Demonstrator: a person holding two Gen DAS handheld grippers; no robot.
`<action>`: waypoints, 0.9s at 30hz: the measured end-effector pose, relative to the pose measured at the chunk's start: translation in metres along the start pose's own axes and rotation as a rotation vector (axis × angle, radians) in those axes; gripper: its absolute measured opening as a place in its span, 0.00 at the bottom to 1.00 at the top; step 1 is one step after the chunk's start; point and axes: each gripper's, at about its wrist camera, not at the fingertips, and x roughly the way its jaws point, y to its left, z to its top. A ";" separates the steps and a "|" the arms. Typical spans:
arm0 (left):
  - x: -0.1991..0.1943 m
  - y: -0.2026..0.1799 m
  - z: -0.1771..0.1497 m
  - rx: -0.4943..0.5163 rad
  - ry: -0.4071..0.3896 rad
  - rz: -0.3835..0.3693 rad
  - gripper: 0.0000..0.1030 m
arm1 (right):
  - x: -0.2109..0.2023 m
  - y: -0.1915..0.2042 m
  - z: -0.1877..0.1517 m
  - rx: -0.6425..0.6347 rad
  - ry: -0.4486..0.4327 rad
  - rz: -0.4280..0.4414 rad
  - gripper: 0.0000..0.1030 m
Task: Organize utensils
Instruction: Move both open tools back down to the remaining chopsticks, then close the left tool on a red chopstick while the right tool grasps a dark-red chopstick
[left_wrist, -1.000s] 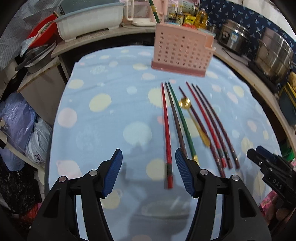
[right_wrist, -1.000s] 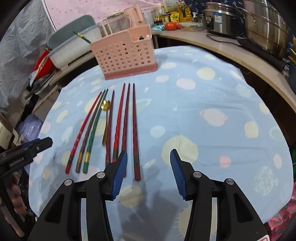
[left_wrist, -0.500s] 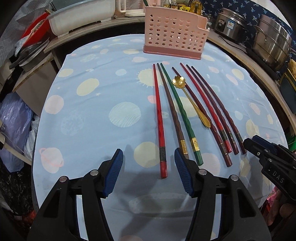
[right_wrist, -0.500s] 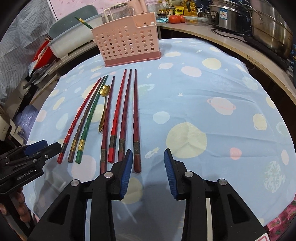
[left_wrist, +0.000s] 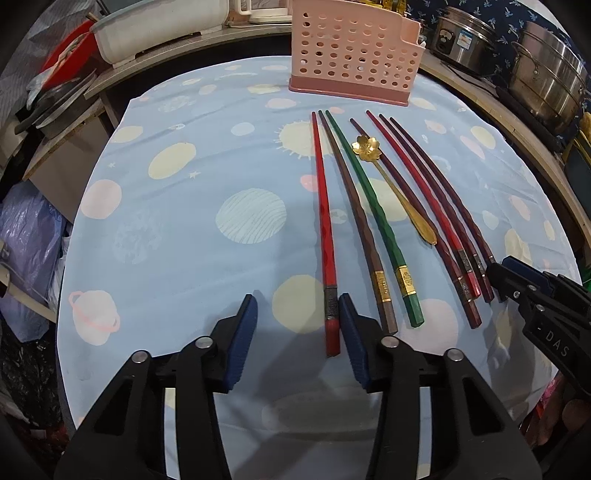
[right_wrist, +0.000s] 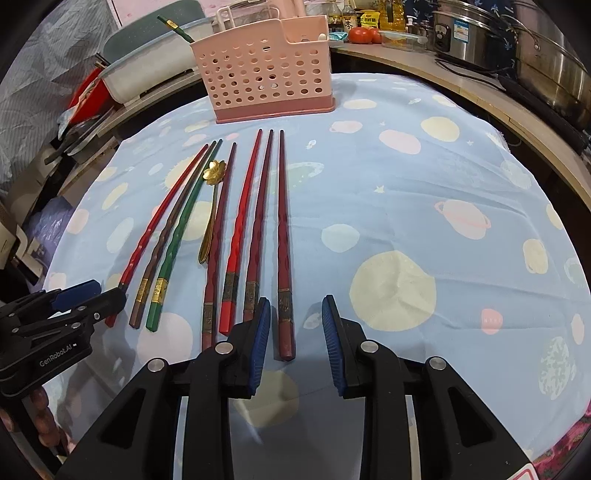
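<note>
Several chopsticks lie side by side on the blue spotted tablecloth (left_wrist: 184, 229), with a gold flower spoon (left_wrist: 391, 184) among them. A pink perforated utensil basket (left_wrist: 352, 55) stands upright behind them; it also shows in the right wrist view (right_wrist: 267, 74). My left gripper (left_wrist: 297, 325) is open, low over the cloth, with the near end of the leftmost red chopstick (left_wrist: 325, 236) between its fingers, close to the right one. My right gripper (right_wrist: 295, 328) is open around the near end of the rightmost dark red chopstick (right_wrist: 283, 236).
A white dish tub (left_wrist: 159, 26) and red items sit on the counter at the back left. Steel pots (left_wrist: 546, 66) stand at the back right. Bottles and a tomato (right_wrist: 360, 35) are behind the basket. Plastic bags (left_wrist: 26, 236) hang past the table's left edge.
Both grippers have moved forward and down toward the chopsticks' near ends. The right gripper's opening has narrowed. Nothing has been picked up.
</note>
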 end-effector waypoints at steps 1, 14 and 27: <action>0.000 -0.001 0.000 0.002 0.000 -0.001 0.36 | 0.000 0.001 0.000 -0.005 -0.001 -0.004 0.26; -0.004 0.004 -0.003 -0.010 -0.002 -0.022 0.08 | -0.003 -0.005 -0.004 -0.007 -0.010 -0.012 0.09; -0.026 0.012 -0.002 -0.038 -0.039 -0.026 0.07 | -0.027 -0.020 -0.007 0.047 -0.051 0.002 0.07</action>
